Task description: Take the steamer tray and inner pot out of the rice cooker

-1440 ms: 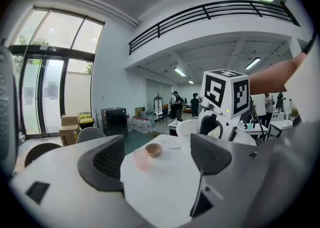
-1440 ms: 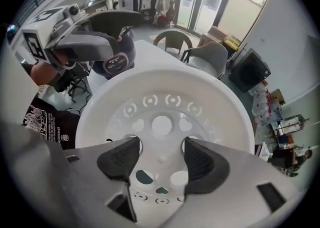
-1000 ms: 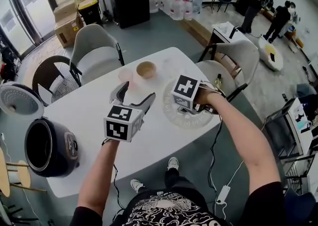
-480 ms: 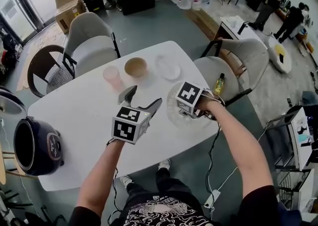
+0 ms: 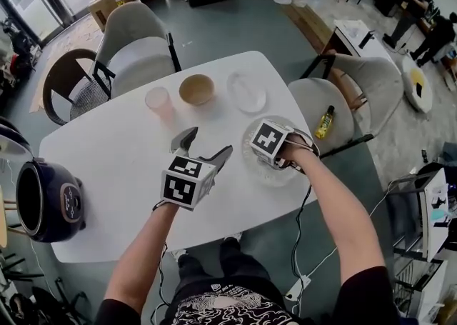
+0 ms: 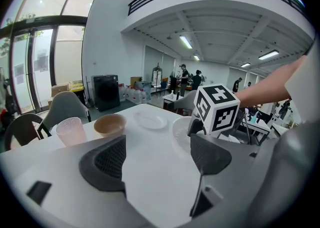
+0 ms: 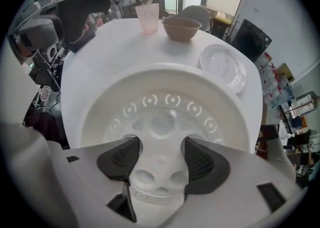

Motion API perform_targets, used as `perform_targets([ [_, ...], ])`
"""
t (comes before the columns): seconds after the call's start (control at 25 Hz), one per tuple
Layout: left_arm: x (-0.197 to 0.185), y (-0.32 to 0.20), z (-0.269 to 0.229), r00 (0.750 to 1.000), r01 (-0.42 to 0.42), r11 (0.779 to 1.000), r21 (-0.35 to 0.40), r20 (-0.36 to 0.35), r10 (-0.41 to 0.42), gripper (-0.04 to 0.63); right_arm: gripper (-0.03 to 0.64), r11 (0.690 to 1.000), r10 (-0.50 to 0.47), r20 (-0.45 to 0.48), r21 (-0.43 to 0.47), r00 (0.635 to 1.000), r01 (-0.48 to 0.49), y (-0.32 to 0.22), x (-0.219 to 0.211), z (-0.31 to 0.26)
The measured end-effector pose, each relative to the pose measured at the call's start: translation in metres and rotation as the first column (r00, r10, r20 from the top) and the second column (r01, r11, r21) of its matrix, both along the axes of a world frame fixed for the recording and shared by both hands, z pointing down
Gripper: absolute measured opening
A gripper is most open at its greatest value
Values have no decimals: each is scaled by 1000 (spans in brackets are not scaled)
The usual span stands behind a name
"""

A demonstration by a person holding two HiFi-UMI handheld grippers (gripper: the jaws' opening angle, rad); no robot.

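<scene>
The white perforated steamer tray (image 5: 258,172) is low over the table's right part; whether it rests there I cannot tell. My right gripper (image 5: 280,159) points straight down into the steamer tray (image 7: 165,99). In the right gripper view the right gripper (image 7: 161,158) has its tips in two holes and is shut on the tray's middle piece. My left gripper (image 5: 207,143) hovers open over the table's middle, and the left gripper (image 6: 157,159) holds nothing. The dark rice cooker (image 5: 44,198) stands at the table's left end with its lid (image 5: 8,146) up. Its inside is too dark to show the inner pot.
At the far side of the white table (image 5: 114,173) stand a pink cup (image 5: 158,101), a brown bowl (image 5: 196,89) and a white plate (image 5: 247,92). Grey chairs (image 5: 132,56) ring the table; one chair seat holds a small yellow bottle (image 5: 325,122). People stand far off.
Both grippers have come down toward the table, and the steamer tray has sunk with the right one. The head view has shifted, so the cooker sits further left.
</scene>
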State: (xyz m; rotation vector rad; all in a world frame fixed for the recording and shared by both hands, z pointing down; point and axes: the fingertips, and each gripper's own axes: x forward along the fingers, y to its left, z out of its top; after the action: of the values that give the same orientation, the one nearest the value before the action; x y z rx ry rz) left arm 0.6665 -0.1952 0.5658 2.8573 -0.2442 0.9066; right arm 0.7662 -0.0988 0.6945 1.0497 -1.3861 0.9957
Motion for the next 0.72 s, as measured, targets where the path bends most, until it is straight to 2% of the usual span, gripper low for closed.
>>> perform_targets([
  [0.16,-8,-15,6,1000,17,1000,2,12,-17,400,302,999,-21,16,-28,1000,22,-8,-4,5],
  [0.32,-2,-23,-4,1000,27,1000,9,15,-27,401,305,1000,-24,55,-17,998,25,-16,-4,1],
  [0.56,-10,-25,-9,999,44,999,20,15,-44,400,301,999,-29,8,-41,1000,30,-10,0,1],
  [0.72,-26,-34,-25,997,71,997,39,1,-71,400,290,999,-38,19,-3,999,38,-14,-10,-11],
])
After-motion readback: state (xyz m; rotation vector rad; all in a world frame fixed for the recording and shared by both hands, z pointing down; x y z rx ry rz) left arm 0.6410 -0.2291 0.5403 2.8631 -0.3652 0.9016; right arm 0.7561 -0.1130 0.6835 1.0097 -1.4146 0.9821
